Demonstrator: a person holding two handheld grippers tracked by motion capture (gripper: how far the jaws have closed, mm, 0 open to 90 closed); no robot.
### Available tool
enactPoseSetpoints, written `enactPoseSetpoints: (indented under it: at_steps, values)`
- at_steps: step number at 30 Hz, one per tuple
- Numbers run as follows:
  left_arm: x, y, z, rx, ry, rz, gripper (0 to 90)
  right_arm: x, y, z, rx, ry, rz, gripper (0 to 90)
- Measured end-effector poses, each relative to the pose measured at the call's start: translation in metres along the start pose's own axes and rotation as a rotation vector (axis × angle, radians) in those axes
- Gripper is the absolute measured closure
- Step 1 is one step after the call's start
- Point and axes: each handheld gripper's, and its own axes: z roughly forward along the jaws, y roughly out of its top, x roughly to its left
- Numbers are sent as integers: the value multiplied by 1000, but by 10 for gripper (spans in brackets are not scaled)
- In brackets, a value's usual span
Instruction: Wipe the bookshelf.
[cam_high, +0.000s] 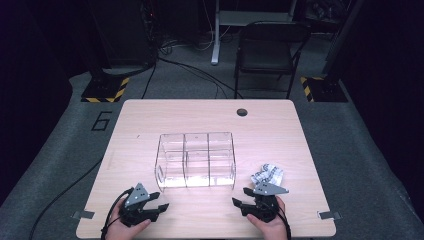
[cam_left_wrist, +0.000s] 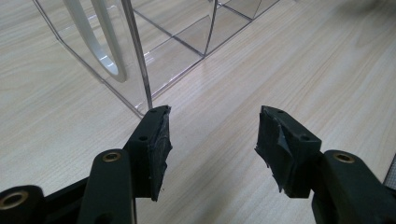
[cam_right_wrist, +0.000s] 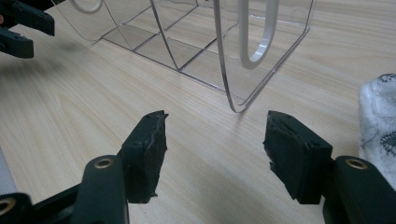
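Observation:
A clear plastic organiser box (cam_high: 196, 160) with several compartments stands in the middle of the wooden table (cam_high: 150, 120). A crumpled white-and-grey patterned cloth (cam_high: 266, 175) lies just right of the box. My left gripper (cam_high: 162, 202) rests near the front edge, left of the box's front corner, open with nothing between its jaws. My right gripper (cam_high: 241, 196) is near the front edge too, right beside the cloth, also open and empty. In the left gripper view the gripper (cam_left_wrist: 212, 119) points past the box's corner (cam_left_wrist: 140, 46). In the right gripper view the gripper (cam_right_wrist: 217, 123) faces the box (cam_right_wrist: 224, 42), with the cloth (cam_right_wrist: 378, 112) at the right.
A dark round grommet (cam_high: 242, 112) sits in the table's far edge. A black chair (cam_high: 267, 47) and stands with striped bases are on the floor beyond the table. The other gripper (cam_right_wrist: 21, 28) appears at the top left of the right gripper view.

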Motion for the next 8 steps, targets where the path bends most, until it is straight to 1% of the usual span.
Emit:
enactPoseSetpoints:
  at_steps: [1, 4, 7, 8]
  values:
    - [0, 0, 0, 2, 1, 7, 441, -1, 0, 0, 2, 2, -1, 388]
    - [1, 0, 0, 4, 0, 2, 441, -1, 0, -1, 1, 4, 20, 387]
    - [1, 0, 0, 1, 5, 1, 441, -2, -1, -1, 0, 3, 20, 387]
    - [1, 0, -1, 2, 2, 1, 441, -3, -1, 0, -2, 1, 11, 387]
